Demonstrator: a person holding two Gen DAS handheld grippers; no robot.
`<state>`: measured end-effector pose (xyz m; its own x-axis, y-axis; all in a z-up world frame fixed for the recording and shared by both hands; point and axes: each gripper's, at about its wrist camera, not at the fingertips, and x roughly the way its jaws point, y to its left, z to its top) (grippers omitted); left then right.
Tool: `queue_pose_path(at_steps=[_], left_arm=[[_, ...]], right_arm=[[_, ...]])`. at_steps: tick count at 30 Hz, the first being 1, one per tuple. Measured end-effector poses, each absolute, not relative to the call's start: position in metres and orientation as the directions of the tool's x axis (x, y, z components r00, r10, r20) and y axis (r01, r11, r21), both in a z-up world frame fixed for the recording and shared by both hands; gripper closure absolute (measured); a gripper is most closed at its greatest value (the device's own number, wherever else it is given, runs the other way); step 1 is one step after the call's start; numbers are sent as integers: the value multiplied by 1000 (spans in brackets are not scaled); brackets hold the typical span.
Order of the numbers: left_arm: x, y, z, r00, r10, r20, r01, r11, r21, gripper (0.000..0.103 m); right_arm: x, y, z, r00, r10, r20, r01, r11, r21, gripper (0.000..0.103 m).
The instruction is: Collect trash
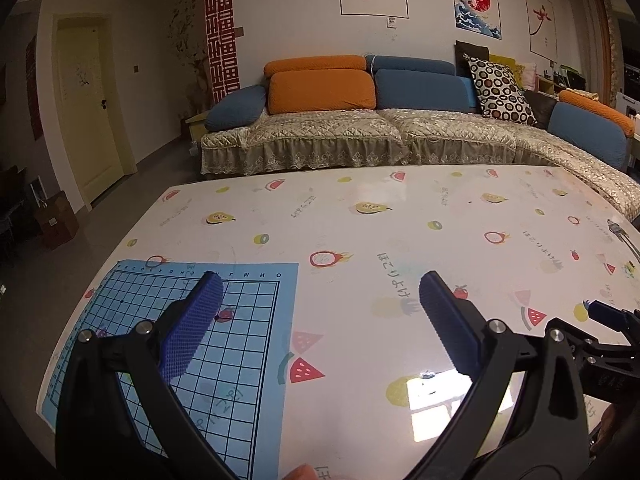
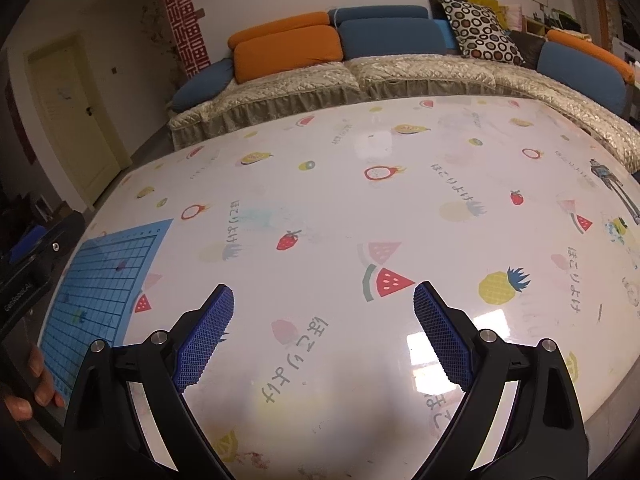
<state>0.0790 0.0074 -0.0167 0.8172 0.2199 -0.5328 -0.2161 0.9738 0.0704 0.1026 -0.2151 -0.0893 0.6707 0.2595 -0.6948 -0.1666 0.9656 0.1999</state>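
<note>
- Left wrist view: one left gripper hovers over the table, its two blue-padded fingers spread wide with nothing between them.
- One blue grid mat lies flat at the table's near left corner; the left finger hangs above it.
- One piece of the right gripper shows at the right edge, near but apart.
- Beyond the far table edge stands one sofa with two orange and several blue cushions; one door sits in the left wall.
- No trash can be made out on the fruit-print tablecloth; the middle of the table is open.
- Right wrist view: one right gripper is likewise spread wide and empty, above bare cloth.
- The grid mat lies to its left, by the left table edge.
- One hand holds the black body of the left gripper at the left border.
- Open tabletop runs clear to the far edge before the sofa.
</note>
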Motion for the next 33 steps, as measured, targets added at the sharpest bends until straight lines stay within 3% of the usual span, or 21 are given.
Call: queue_pose_path(at_steps=[33], left_arm=[[91, 21, -35, 782, 215, -586, -223, 973, 60, 7]], right_arm=[[108, -207, -92, 668, 270, -694, -172, 963, 208, 12]])
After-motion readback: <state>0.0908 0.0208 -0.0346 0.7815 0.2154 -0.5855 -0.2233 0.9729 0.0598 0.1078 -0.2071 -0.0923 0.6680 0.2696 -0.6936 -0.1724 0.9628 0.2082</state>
